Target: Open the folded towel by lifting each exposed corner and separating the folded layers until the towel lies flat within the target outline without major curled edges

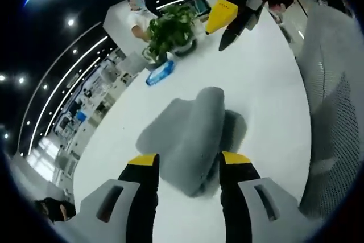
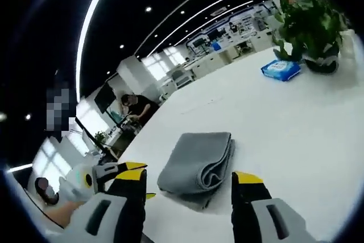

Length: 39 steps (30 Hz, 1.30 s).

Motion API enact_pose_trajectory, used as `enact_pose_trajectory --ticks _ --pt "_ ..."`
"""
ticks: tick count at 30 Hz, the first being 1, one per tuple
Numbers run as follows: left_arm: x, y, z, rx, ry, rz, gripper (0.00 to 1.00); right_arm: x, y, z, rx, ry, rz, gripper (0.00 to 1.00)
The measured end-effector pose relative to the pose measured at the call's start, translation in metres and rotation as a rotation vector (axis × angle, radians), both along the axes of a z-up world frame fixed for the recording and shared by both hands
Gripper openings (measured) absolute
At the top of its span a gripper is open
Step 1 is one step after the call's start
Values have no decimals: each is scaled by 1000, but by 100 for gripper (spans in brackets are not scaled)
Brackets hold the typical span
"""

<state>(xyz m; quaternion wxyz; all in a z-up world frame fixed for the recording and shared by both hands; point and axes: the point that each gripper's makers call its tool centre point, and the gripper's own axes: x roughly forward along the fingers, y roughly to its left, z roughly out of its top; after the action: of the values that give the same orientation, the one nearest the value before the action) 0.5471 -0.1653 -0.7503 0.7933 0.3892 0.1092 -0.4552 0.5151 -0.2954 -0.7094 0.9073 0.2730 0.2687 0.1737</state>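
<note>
A grey folded towel (image 1: 193,132) lies on the white table (image 1: 261,83). Its near end sits between the yellow-tipped jaws of my left gripper (image 1: 189,160), which stand wide apart and open around it. In the right gripper view the towel (image 2: 199,163) shows its stacked layers at the near edge, just ahead of my right gripper (image 2: 190,179), which is open and short of the cloth. The right gripper (image 1: 230,21) also hangs above the far side of the table, held by a hand. The left gripper (image 2: 111,173) comes in at the lower left.
A potted plant (image 1: 170,29) and a blue packet (image 1: 160,74) stand at the far end of the table; the plant (image 2: 310,24) and packet (image 2: 280,69) are well beyond the towel. A grey mesh chair (image 1: 335,112) stands along the table's edge. People are in the background.
</note>
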Motion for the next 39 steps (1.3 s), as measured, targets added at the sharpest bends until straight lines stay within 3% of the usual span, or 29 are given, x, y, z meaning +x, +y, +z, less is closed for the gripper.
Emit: enact_pose_trajectory --ticks 7,11,15,18,21,23,24,27,34,39 --pt "6 -12 -31 118 -11 -54 38 -3 17 -38 92 80 -57 60" --pt "-1 -26 -44 135 2 -82 34 -12 25 -53 166 119 -81 58" --pt "5 -27 -49 225 -96 -110 28 -20 30 -64 264 182 -119 59" --pt "7 -30 -48 191 -86 -102 24 -14 34 -60 311 163 -124 59" --pt "6 -32 -46 199 -126 -121 15 -12 38 -61 396 195 -130 56" --pt "0 -34 -42 239 -199 -180 11 -11 39 -60 454 199 -140 54" --pt "-2 -35 -43 241 -201 -192 10 -11 39 -60 470 208 -142 54" --pt "-13 -40 -41 240 -203 -232 7 -9 39 -67 485 235 -155 52" --pt "-61 -49 -40 307 -252 -473 5 -10 26 -79 472 274 -210 46" --pt "-73 -45 -37 298 -227 -489 4 -14 28 -81 454 293 -201 36"
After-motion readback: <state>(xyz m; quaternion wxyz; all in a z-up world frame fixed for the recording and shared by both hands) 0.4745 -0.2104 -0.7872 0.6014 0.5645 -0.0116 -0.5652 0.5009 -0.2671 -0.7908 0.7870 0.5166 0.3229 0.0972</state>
